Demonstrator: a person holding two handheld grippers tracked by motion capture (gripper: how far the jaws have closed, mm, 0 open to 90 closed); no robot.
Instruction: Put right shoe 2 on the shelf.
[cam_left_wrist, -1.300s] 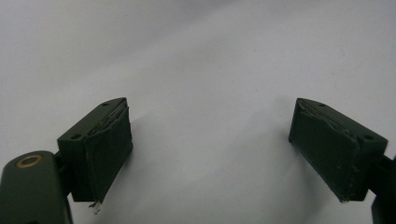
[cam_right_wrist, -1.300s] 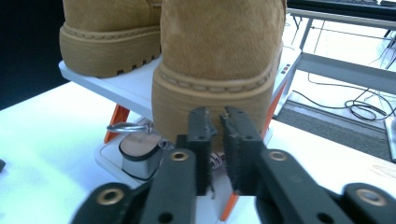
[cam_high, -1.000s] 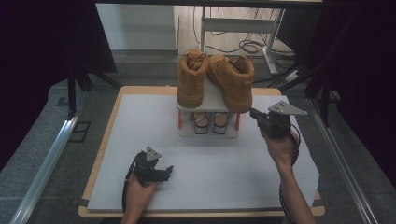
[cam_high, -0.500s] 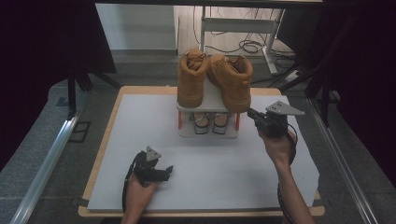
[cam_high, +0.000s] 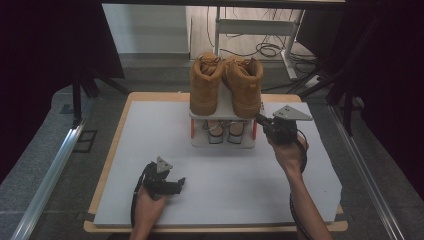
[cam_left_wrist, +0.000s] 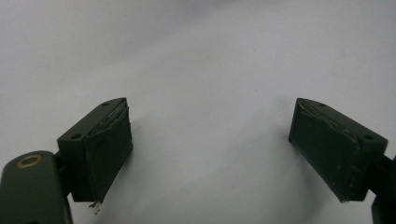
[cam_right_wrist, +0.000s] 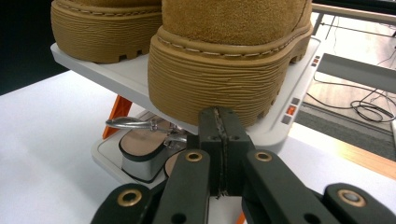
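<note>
Nosing up to the rack (cam_high: 223, 114) at 3 o'clock, right gripper (cam_right_wrist: 219, 126), jaws shut and empty, must nudge it; left gripper (cam_left_wrist: 210, 154) idles wide open on the bench (cam_high: 225, 190).

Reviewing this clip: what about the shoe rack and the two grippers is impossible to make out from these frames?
- Sandals on the lower shelf, high view: the top shelf covers most of them.
- Right gripper, right gripper view: its shut jaws meet at the top shelf's edge; whether they touch it is unclear.
- Boots, right gripper view: uppers cut off by the top edge.
- Left gripper, high view: too small to read its jaws; left gripper view shows them open over the white table.
</note>
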